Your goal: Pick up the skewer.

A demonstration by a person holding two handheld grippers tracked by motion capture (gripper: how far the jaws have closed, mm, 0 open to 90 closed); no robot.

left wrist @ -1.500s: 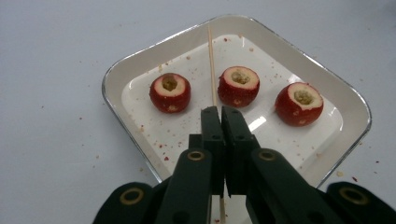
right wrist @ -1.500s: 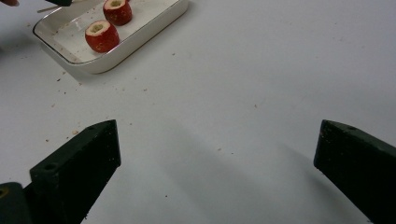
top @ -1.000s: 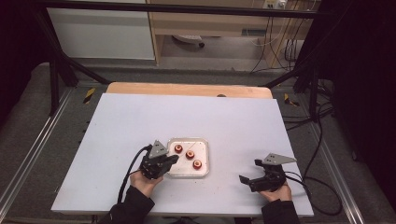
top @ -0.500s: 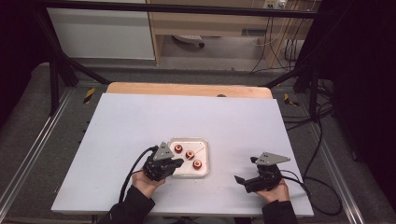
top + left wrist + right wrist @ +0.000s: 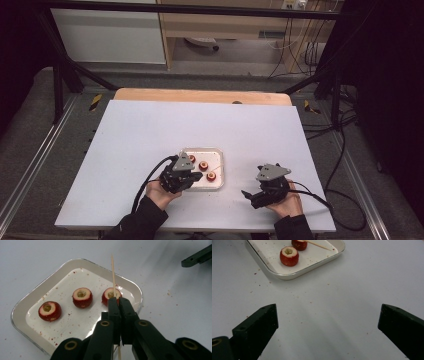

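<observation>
A white tray [image 5: 30, 302] holds three cored red fruits [image 5: 49, 310] [image 5: 82, 297] [image 5: 110, 293]. In the high view, the tray [image 5: 218, 153] sits near the table's front, with my left gripper [image 5: 196, 176] over its left part. In the left gripper view, my left gripper [image 5: 117, 301] is shut on a thin wooden skewer [image 5: 113, 272], which points up past the rightmost fruit. My right gripper [image 5: 250, 196] rests to the right of the tray. Its jaws stand wide open [image 5: 328, 307] over bare table, with the tray [image 5: 294, 275], a fruit [image 5: 289, 255] and the skewer [image 5: 318, 245] ahead.
The white tabletop [image 5: 200, 125] has a wooden strip [image 5: 200, 96] along its far edge. Red crumbs dot the tray and the table around it. A black cable [image 5: 150, 180] trails from my left gripper, and another [image 5: 320, 197] runs from my right gripper toward the table's right edge.
My left gripper has moved right, over the tray, with the skewer in it. My right gripper has shifted left toward the tray and stays open.
</observation>
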